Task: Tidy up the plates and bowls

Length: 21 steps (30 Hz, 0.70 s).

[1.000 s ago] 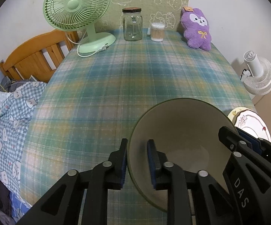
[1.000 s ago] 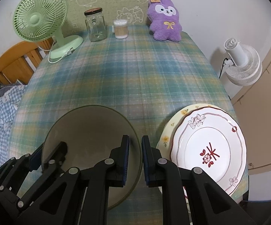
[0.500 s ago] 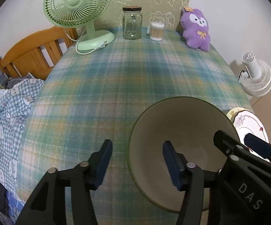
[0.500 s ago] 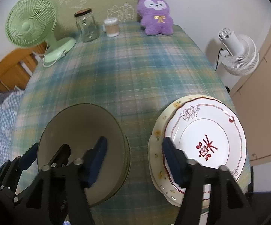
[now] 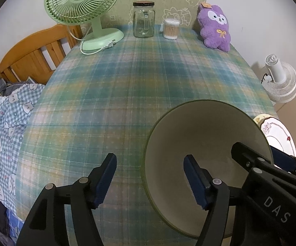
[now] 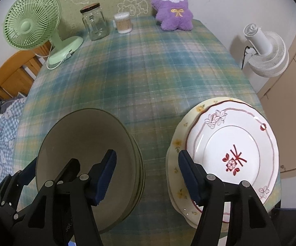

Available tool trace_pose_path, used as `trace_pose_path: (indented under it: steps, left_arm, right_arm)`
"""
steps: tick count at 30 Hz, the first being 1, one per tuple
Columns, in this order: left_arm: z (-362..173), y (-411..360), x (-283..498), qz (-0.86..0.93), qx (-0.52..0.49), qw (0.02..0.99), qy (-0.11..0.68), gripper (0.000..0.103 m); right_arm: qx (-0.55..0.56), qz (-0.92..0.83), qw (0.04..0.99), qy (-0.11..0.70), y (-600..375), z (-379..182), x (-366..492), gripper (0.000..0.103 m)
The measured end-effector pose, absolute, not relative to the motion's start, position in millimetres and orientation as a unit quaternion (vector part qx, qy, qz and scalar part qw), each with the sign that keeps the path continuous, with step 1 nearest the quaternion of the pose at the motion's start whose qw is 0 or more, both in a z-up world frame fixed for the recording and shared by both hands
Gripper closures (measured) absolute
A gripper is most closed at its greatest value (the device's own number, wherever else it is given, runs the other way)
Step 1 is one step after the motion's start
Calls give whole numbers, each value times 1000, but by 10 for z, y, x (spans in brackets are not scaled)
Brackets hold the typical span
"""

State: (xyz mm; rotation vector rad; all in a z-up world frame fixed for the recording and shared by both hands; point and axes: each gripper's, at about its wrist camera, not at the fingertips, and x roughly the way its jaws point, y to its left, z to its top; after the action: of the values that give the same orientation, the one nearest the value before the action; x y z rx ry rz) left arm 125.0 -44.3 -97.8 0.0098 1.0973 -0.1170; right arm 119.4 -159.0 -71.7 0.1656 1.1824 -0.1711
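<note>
A grey-green bowl [image 5: 205,135] rests on the plaid tablecloth; in the right wrist view this bowl [image 6: 82,139] shows stacked rims along its right side. My left gripper [image 5: 150,160] straddles its left rim, jaws opening, pads clear of the rim. My right gripper [image 6: 148,155] is open over the bowl's right rim and the strip of cloth beside the plates. A white plate with a red pattern [image 6: 229,143] lies on a cream flowered plate [image 6: 178,141] at the near right. Each gripper shows in the other's view: right gripper [image 5: 258,151], left gripper [image 6: 49,168].
At the table's far end stand a green desk fan [image 5: 82,6], a glass jar [image 5: 143,20], a tub of cotton swabs [image 5: 170,28] and a purple plush toy [image 5: 215,26]. A wooden bed frame [image 5: 31,59] and checked bedding lie left. A white floor fan [image 6: 264,55] stands right.
Both grippers were shut on the bowl's rim, left on its left side and right on its right side. Both have let go and now stand open around the rim.
</note>
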Motion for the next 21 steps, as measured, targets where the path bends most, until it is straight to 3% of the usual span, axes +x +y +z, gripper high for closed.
trace_pose_path:
  steps: [7, 11, 21]
  left_arm:
    - [-1021, -429, 1302, -55, 2, 848, 528, 33]
    - [-1051, -450, 1323, -56, 7, 846, 531, 33]
    - [-1095, -490, 1340, -71, 13, 844, 532, 42]
  right_arm:
    - [79, -76, 823, 557, -1575, -773, 1247, 38]
    - [80, -70, 823, 558, -1551, -813, 1263, 48]
    - [97, -65, 815, 567, -1534, -926, 1318, 53]
